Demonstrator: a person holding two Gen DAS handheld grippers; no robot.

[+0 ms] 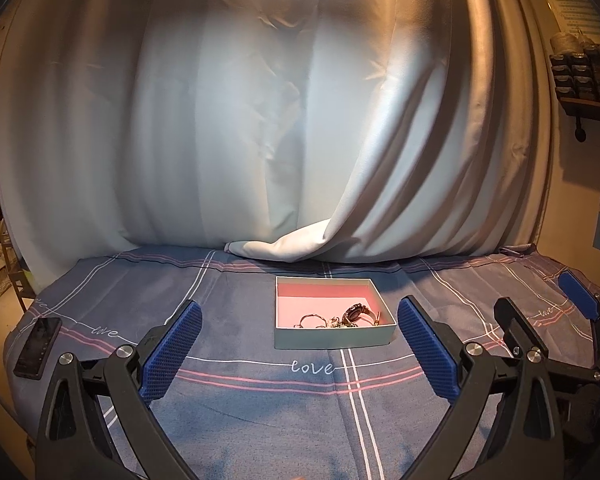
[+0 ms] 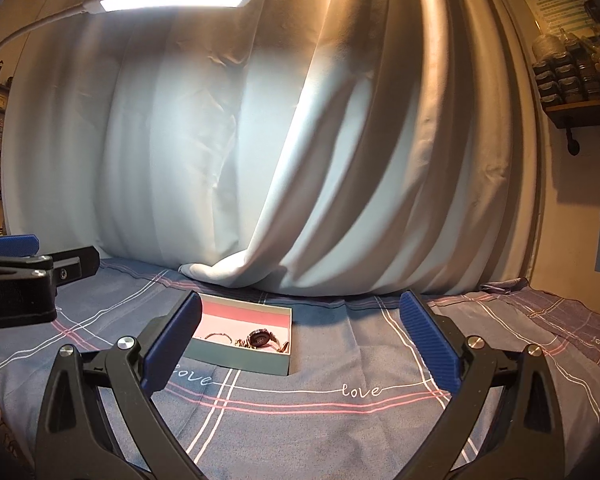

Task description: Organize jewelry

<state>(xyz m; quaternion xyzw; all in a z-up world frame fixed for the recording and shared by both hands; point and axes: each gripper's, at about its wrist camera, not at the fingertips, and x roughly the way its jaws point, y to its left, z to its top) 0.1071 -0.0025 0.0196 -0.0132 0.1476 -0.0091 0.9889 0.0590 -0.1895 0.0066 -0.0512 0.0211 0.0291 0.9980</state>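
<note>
While spread wide and empty above the plaid-covered surface (image 1: 260, 412), left gripper (image 1: 300, 354) and right gripper (image 2: 300, 348) hung just short of the open box (image 1: 334, 340). Inside, along the near wall: watch (image 1: 356, 314), bangle (image 1: 310, 320), small tangled pieces, unclear.

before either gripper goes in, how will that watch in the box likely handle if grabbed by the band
The watch would likely flop: its band looks linked, and the dark case seems the heavier end. It lies against other jewelry, so it may snag. The box looks light and may slide.
</note>
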